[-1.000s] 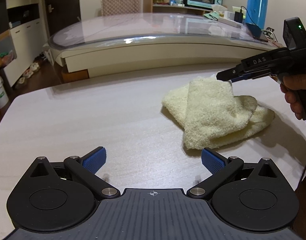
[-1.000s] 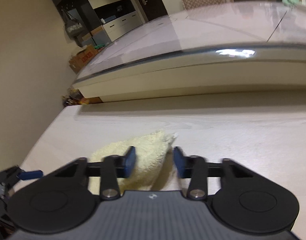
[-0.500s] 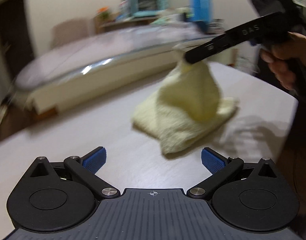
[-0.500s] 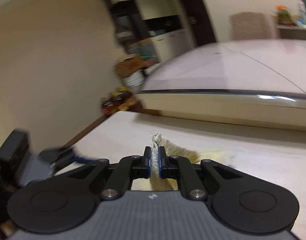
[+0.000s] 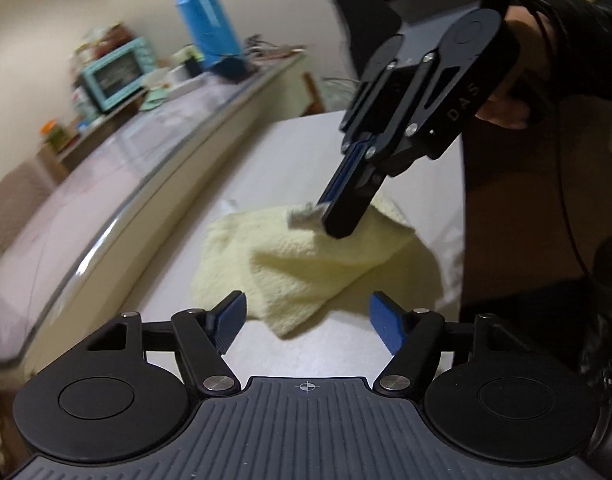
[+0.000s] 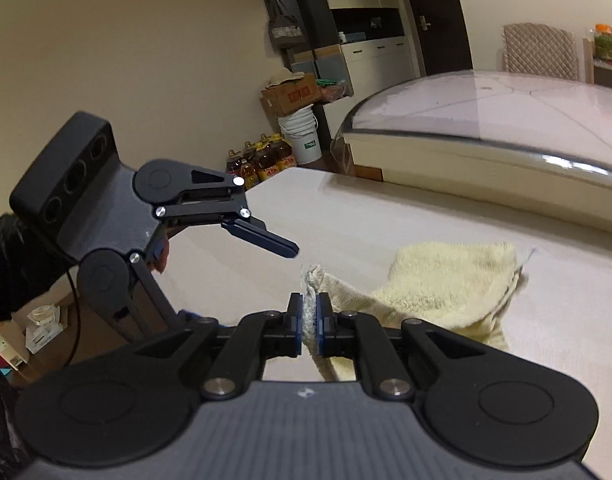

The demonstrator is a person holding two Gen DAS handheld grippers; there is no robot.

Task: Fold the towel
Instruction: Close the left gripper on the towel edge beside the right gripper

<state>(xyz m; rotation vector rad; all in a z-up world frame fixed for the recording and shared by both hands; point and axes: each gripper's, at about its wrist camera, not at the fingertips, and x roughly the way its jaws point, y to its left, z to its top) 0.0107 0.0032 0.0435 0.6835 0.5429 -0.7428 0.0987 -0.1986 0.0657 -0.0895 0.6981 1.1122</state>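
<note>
Right wrist: right gripper (image 6: 310, 322) fingers pinching the towel (image 6: 446, 280) corner, lifted off the table (image 6: 346, 216).
Left gripper (image 5: 306, 322): fingers wide, towel at 12 o'clock.

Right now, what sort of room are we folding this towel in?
Most likely a home dining or kitchen area: a small teal toaster oven on a side counter, yellow cooking-oil bottles on the floor, and a glass-topped dining table behind the pale wooden table.

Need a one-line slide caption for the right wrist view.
Right hand-held gripper pinches a corner of the yellow towel above the table; left hand-held gripper open beside it.
</note>
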